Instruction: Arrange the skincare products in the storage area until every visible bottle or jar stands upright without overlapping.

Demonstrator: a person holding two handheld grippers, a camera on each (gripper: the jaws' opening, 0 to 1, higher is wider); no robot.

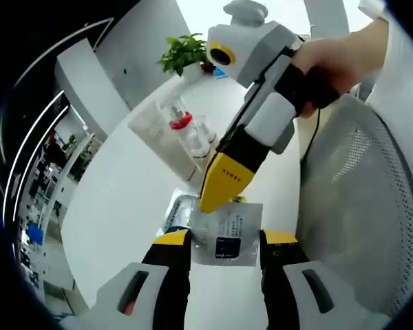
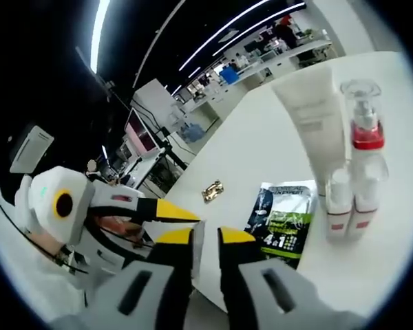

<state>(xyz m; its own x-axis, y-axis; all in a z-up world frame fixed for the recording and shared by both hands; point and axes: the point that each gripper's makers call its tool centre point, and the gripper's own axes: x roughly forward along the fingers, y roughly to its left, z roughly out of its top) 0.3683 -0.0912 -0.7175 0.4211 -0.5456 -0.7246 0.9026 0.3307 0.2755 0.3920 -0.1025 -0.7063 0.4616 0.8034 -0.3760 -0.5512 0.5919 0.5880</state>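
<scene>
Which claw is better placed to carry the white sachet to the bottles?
Probably the right claw: it seems shut on the sachet at its top edge, while the left claw stands open around it.

Left hand-held gripper (image 1: 225,242) straddles a flat white sachet (image 1: 227,234) on the white surface (image 1: 124,206) — right hand-held gripper (image 1: 217,199) pinches its top edge.

In the right gripper view we saw the sachet (image 2: 281,218) lying flat on the table (image 2: 261,148), with the tube (image 2: 312,117) at its one o'clock and the pump bottle (image 2: 362,130) just beside the tube at three o'clock. Two small bottles (image 2: 349,205) stood touching each other before the pump bottle, at the sachet's three o'clock. A small wrapped item (image 2: 213,190) lay apart at the sachet's ten o'clock.
</scene>
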